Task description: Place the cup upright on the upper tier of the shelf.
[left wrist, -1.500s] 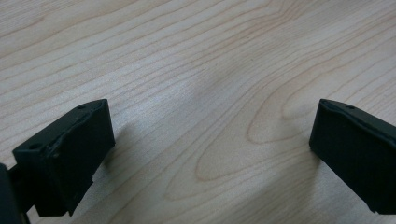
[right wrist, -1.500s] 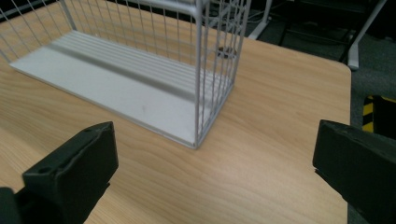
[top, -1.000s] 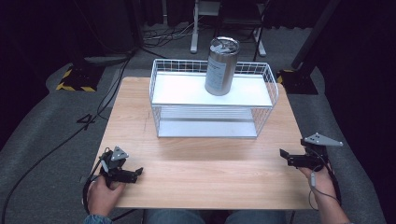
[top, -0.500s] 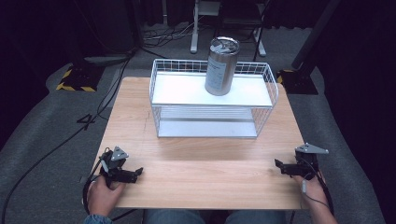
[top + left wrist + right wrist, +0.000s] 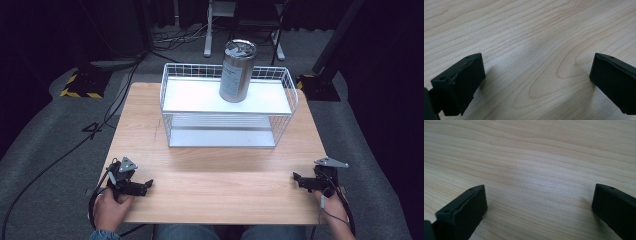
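Light wood-grain table [image 5: 215,180] here, one white wire basket [image 5: 227,107] with one brushed-steel can [image 5: 237,71] standing on top. My left tool [image 5: 142,186] and right tool [image 5: 298,179] rest at the near corners, jaws wide apart, empty.

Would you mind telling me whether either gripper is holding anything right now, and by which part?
Nothing is held: the left gripper and right gripper are both open over bare table.

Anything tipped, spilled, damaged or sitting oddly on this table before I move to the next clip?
Nothing stands out. The silver metal can stands upright on the top shelf of the white wire rack, which sits square on the light wooden table. The left gripper and right gripper rest open near the front edge.
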{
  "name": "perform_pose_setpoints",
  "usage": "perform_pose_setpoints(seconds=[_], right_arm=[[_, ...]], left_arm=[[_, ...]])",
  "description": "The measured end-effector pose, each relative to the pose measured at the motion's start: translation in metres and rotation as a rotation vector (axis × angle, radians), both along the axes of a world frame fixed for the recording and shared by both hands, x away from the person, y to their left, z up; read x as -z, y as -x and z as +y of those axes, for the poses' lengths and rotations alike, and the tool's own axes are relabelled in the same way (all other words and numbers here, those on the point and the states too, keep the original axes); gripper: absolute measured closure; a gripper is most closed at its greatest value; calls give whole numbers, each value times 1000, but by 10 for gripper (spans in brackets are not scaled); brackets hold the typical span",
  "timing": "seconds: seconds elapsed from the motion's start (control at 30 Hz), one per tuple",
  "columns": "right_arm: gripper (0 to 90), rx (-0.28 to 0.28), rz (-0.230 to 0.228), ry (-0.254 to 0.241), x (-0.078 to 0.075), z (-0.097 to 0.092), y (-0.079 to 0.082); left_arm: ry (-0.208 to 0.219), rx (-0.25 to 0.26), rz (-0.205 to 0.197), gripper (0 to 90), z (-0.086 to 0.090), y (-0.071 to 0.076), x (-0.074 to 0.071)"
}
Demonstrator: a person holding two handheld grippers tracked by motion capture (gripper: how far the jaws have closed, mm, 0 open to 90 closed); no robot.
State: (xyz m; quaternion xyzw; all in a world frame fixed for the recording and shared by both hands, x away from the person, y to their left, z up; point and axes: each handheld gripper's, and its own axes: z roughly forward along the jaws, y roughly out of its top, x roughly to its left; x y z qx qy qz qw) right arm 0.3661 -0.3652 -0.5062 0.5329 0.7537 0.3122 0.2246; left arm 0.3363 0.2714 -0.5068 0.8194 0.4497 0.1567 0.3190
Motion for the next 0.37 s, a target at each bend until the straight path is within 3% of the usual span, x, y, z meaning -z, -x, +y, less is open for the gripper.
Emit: perform_pose_setpoints(seconds=[0.37], right_arm=[[1,1,0,0,0,0,0]], left_arm=[[-4,2,-1,4,0,0,0]])
